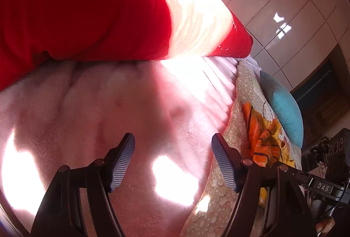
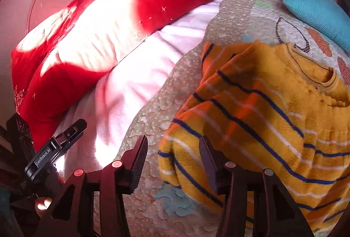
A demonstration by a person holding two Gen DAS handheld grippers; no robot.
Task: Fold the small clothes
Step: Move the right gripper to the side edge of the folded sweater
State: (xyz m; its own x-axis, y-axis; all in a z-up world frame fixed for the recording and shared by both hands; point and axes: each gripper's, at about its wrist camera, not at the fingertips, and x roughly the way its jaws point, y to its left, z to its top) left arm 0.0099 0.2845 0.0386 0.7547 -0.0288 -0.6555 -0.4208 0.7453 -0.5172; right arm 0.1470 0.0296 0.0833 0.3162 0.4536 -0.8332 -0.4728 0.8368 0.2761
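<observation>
1 sweater (image 2: 262, 118) is seen on the quilt (image 2: 153, 110), its near edge between the spread fingers of the right gripper (image 2: 174, 162), unclamped. The left gripper (image 1: 172, 162) is held open over the pink blanket (image 1: 109, 105), well apart. The sweater is yellow-orange, rumpled, striped blue and white. 1 blue cushion (image 2: 317, 11) is visible.

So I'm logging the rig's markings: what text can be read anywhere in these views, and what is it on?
"DAS": white letters on a black tag on the other gripper's body, left wrist view.
"GenRobot.AI": white print on a black bar of the other gripper, right wrist view.
Print on the black block above that bar: too blurred to read.
</observation>
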